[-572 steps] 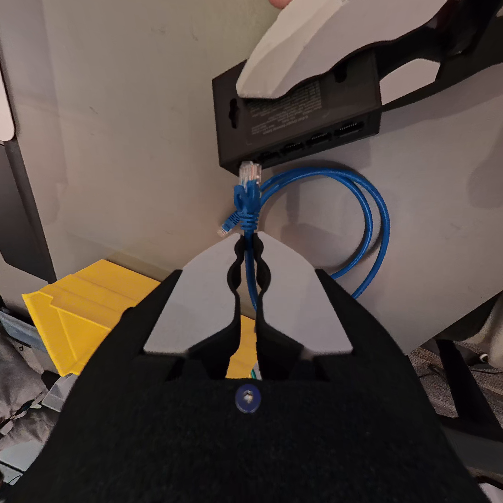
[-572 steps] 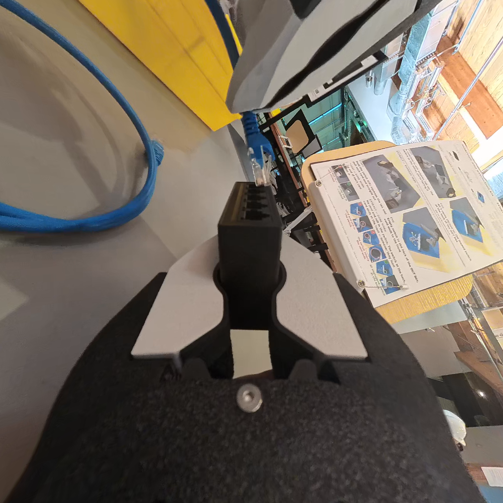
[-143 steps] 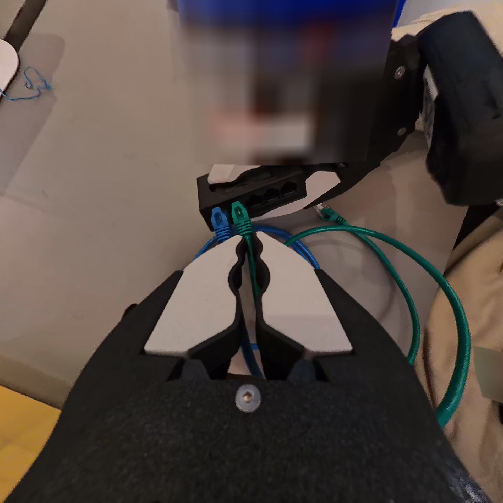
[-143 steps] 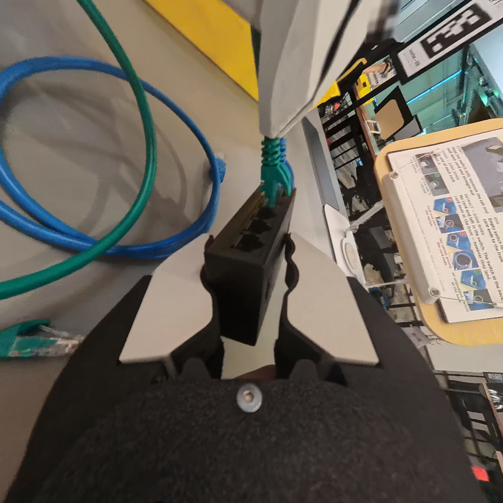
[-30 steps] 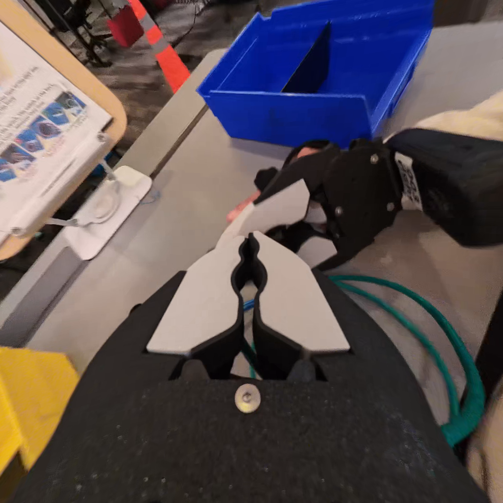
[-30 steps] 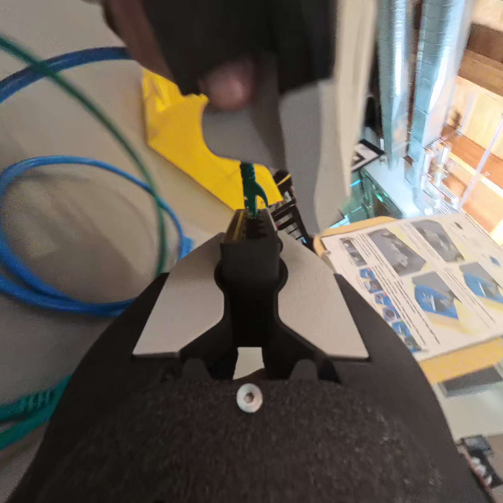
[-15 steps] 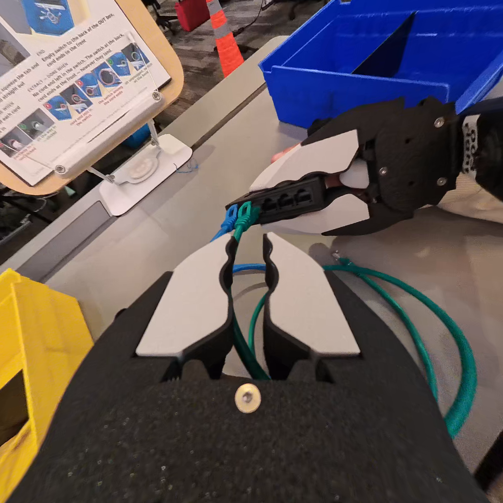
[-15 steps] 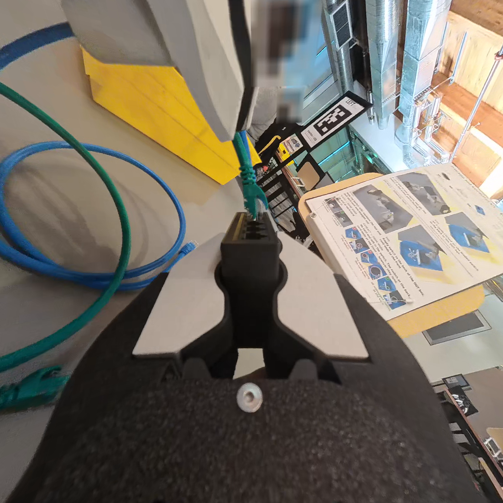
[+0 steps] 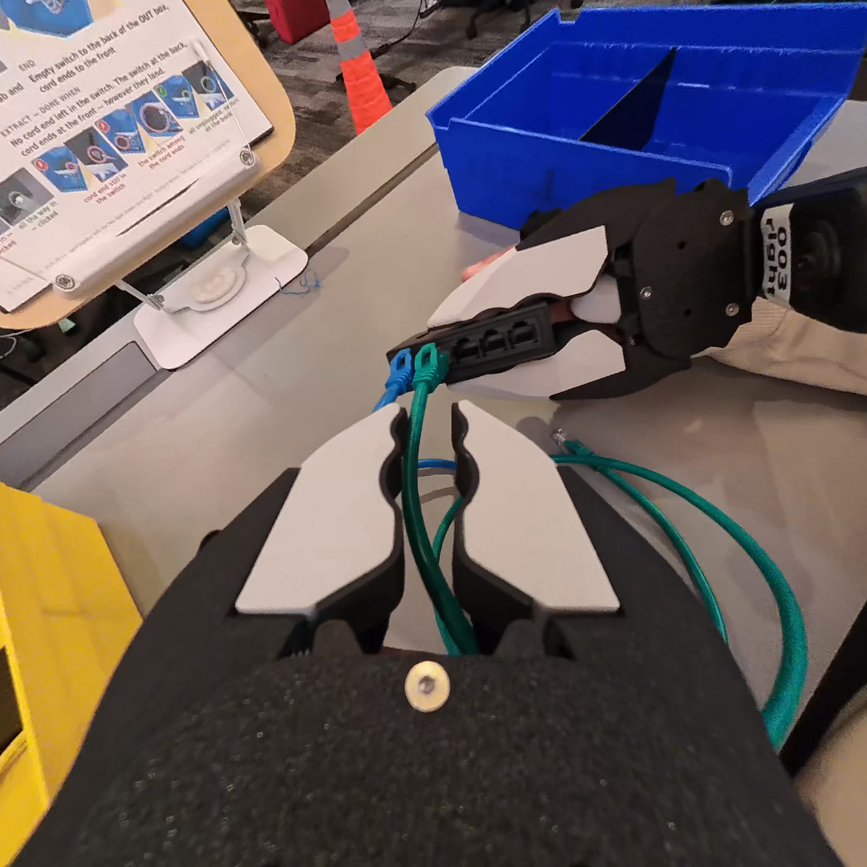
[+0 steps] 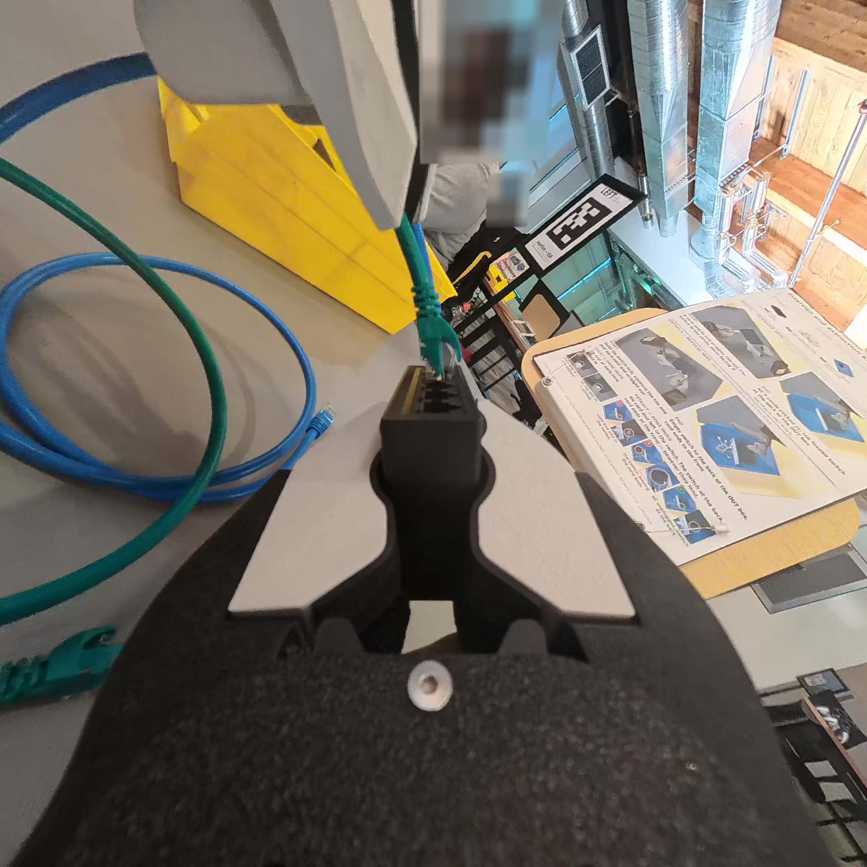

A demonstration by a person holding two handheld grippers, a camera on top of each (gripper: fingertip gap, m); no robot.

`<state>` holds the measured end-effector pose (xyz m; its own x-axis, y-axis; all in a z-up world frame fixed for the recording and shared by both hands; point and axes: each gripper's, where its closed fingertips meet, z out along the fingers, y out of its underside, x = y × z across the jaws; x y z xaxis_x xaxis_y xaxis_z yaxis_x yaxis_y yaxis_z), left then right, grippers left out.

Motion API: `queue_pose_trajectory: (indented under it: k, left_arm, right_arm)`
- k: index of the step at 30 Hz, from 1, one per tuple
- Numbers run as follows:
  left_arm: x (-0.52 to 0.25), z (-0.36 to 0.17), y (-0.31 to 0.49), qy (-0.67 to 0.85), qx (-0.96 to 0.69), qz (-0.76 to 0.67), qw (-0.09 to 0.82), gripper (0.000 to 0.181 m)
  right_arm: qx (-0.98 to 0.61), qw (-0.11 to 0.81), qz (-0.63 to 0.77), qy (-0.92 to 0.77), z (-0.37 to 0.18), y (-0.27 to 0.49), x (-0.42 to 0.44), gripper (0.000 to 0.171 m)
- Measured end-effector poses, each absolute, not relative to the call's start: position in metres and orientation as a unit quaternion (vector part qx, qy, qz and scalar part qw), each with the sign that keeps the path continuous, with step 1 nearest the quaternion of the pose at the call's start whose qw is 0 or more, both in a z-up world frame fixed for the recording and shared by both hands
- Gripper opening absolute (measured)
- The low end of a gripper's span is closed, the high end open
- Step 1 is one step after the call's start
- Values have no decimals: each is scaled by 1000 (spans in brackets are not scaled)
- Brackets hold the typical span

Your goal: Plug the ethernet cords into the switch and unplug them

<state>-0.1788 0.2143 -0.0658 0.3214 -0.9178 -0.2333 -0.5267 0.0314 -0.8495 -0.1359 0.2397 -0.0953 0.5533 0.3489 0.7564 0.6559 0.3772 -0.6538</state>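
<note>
The small black plastic switch (image 9: 492, 340), right of frame centre, is clamped in the right tool (image 9: 474, 349). Blue cord (image 9: 396, 375) and green cord (image 9: 424, 375) sit plugged in. The left tool (image 9: 424, 422) stands open around the green cord; likely next, its loose end.

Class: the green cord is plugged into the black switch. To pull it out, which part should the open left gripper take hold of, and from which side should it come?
Grip the green cord's plug boot, right where it enters the switch, not the bendy cable. Likely best: the left gripper comes straight along the cord, which already runs between its open jaws, while the right gripper clamps the switch.
</note>
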Motion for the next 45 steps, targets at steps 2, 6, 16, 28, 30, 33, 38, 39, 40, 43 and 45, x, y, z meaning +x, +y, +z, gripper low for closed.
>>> queue_pose_trajectory:
  k: [2,6,16,28,30,33,38,39,40,43,45]
  left_arm:
    - [-178,-66,213,550,-658,-201,473,16]
    - [-175,-71,207,561,-659,-201,459,16]
    - [-173,-56,202,493,-684,-226,488,5]
    - [-172,-49,202,527,-676,-228,462,5]
    - [-172,-48,203,523,-674,-234,467,5]
    - [-170,-49,205,521,-671,-229,475,5]
    - [-173,-59,212,519,-689,-232,449,5]
    - [-174,-61,211,517,-694,-240,440,5]
    - [-174,-63,211,519,-696,-242,434,5]
    - [-174,-61,210,514,-699,-254,427,5]
    - [-176,-60,210,504,-708,-270,415,5]
  right_arm:
    - [-545,694,-107,-459,-94,239,-136,29]
    - [-521,709,-96,-466,-89,229,-144,29]
    - [-515,732,-59,-442,-76,222,-147,29]
    - [-513,732,-52,-445,-71,216,-154,29]
    - [-512,735,-54,-441,-68,215,-155,28]
    - [-513,736,-53,-439,-68,215,-154,28]
    - [-554,695,-58,-454,-83,231,-150,30]
    - [-560,685,-76,-460,-87,234,-149,30]
    - [-567,673,-89,-467,-91,236,-147,31]
    - [-594,650,-91,-465,-98,241,-141,41]
    - [-602,639,-103,-467,-102,246,-135,44]
